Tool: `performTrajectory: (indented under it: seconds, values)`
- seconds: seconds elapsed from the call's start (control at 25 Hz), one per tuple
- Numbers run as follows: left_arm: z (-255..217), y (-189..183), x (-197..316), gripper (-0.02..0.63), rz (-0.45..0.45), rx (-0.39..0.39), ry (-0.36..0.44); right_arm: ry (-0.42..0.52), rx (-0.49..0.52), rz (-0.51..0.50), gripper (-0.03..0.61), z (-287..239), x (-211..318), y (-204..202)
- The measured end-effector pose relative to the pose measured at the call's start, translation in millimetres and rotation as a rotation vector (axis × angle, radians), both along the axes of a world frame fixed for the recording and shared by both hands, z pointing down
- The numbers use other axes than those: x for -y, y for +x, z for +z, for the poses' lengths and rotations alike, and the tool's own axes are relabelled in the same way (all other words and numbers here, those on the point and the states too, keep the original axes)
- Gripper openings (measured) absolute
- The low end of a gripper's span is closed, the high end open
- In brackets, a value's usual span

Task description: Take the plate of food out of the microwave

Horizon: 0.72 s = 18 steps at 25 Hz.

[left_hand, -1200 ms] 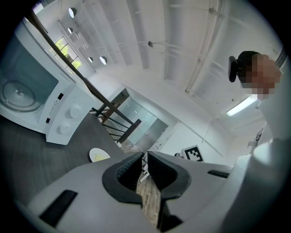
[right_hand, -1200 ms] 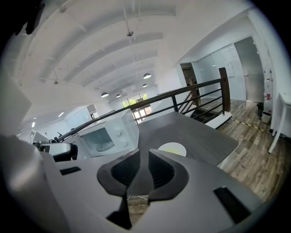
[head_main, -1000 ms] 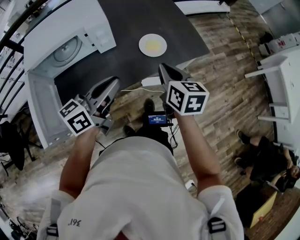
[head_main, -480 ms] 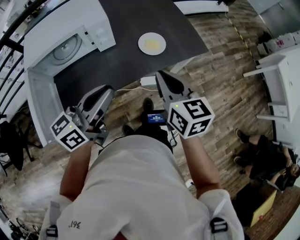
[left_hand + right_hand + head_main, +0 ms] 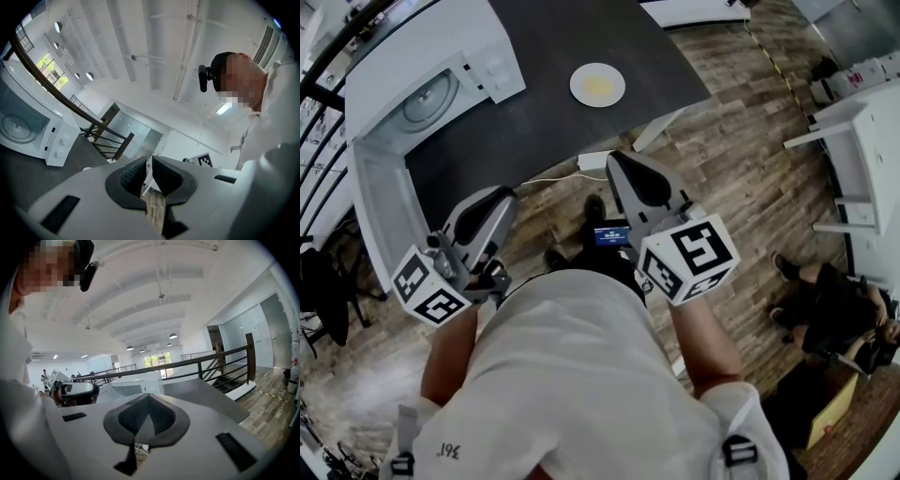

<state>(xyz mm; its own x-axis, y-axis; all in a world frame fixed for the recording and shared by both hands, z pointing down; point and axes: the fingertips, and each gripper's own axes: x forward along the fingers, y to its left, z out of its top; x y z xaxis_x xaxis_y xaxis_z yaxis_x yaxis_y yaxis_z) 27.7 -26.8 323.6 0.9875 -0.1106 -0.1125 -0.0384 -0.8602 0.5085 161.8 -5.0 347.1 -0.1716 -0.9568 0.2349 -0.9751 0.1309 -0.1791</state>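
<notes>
Both grippers have withdrawn from the table (image 5: 546, 122): left gripper (image 5: 147, 169) slightly apart, right gripper (image 5: 148, 405) closed, both empty. The plate (image 5: 597, 85) rests there, outside the open microwave (image 5: 431, 42); removal apparently complete, next move needs no grasp.

The only readable print is "361", upside down, on the person's white shirt (image 5: 441, 448) at the lower left of the head view; red print on the white boxes (image 5: 853, 80) at upper right is too small to read
</notes>
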Motion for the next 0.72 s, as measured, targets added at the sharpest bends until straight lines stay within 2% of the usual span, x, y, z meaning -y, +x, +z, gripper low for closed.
performTrajectory:
  seconds: [0.72]
  values:
    - [6.9, -19.4, -10.1, 0.043, 0.002, 0.005, -0.031, -0.001, -0.022, -0.037, 0.002, -10.8, -0.9, -20.4]
